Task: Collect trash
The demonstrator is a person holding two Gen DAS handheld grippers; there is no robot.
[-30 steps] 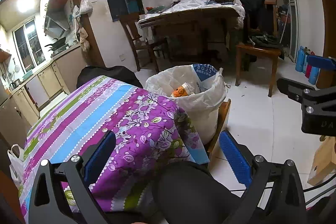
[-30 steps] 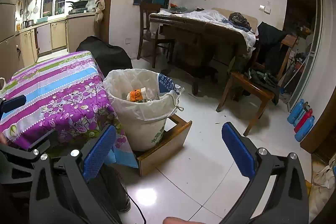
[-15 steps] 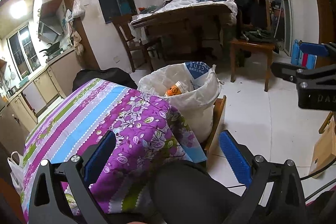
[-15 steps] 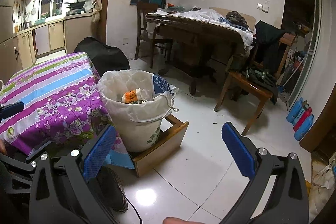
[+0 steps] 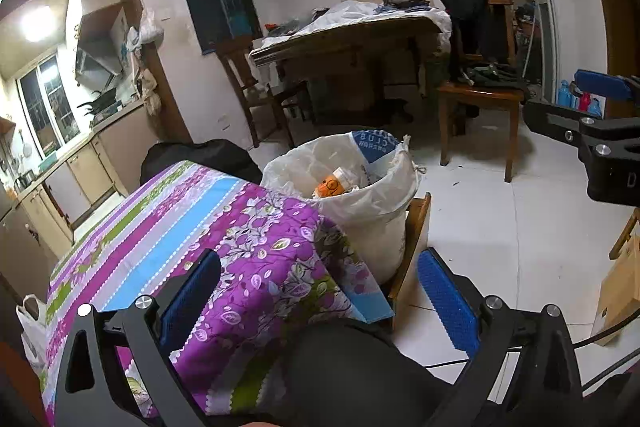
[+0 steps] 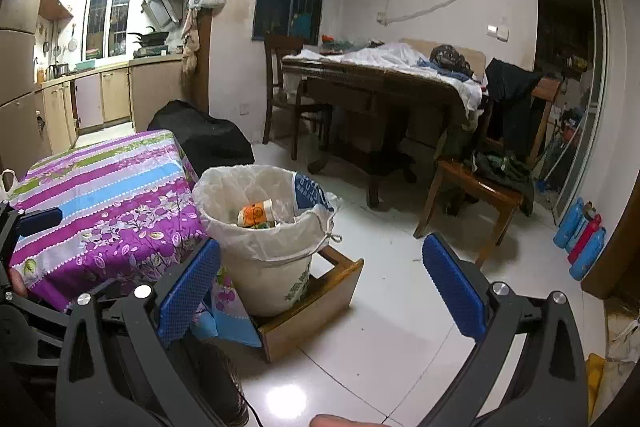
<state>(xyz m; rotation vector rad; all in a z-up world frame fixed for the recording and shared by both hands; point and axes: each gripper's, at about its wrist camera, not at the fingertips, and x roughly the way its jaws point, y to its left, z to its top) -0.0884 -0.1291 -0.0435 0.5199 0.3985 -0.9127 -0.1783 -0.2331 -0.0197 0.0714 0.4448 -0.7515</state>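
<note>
A white bin lined with a plastic bag (image 6: pixel 264 251) stands on the floor beside a table with a purple flowered cloth (image 6: pixel 104 203). Inside the bin lies an orange-labelled container (image 6: pixel 254 213), also seen in the left wrist view as the orange container (image 5: pixel 334 183) in the bin (image 5: pixel 360 195). My left gripper (image 5: pixel 316 291) is open over the table's near corner, holding nothing. My right gripper (image 6: pixel 320 281) is open above the floor, in front of the bin, empty. The right gripper's fingers (image 5: pixel 600 87) show at the right edge of the left wrist view.
The bin sits in a shallow wooden tray (image 6: pixel 316 303). A wooden dining table (image 6: pixel 384 83) piled with cloth and chairs (image 6: pixel 480 187) stand behind. A black bag (image 6: pixel 200 135) lies by the wall. Coloured bottles (image 6: pixel 584 239) line the right wall. Kitchen cabinets (image 6: pixel 104 99) are at left.
Both views drifted slightly; the bin sits a little further right in the right wrist view. Both grippers stayed open and empty.
</note>
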